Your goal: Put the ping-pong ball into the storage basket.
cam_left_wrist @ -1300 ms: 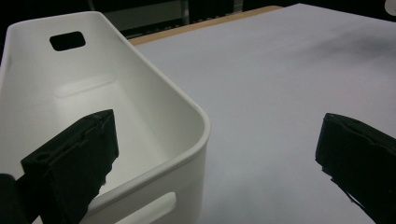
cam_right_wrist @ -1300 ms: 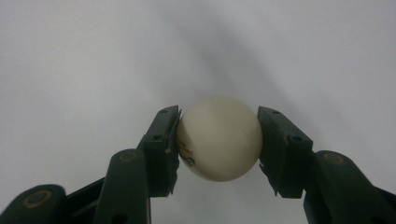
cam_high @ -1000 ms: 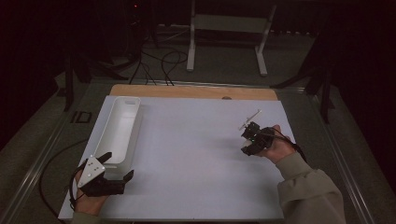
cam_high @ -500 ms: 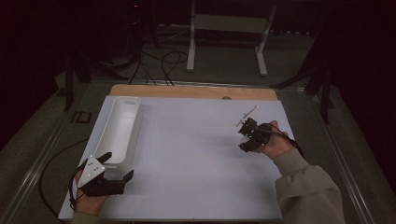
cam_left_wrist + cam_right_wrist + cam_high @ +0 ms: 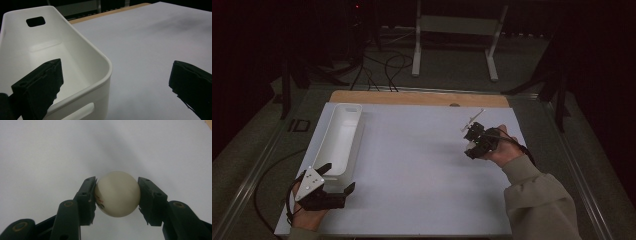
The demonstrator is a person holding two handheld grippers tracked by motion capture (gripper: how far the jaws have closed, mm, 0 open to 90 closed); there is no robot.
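Pinching a white ball [image 5: 117, 194] between its jaws, the right gripper [image 5: 475, 141] hovers well right of the bin [image 5: 339, 140], likely to carry it there. Spread wide, the left gripper [image 5: 334, 177] straddles the bin's near corner, seemingly to steady it.

From my seat, the white sheet [image 5: 412, 175] lies bare between my two hands, so that stretch is open for passing. The bin [image 5: 343, 137] stands along the left edge, its near end wall [image 5: 100, 82] between the left gripper's [image 5: 116, 82] spread jaws, blocking any sideways sweep there.
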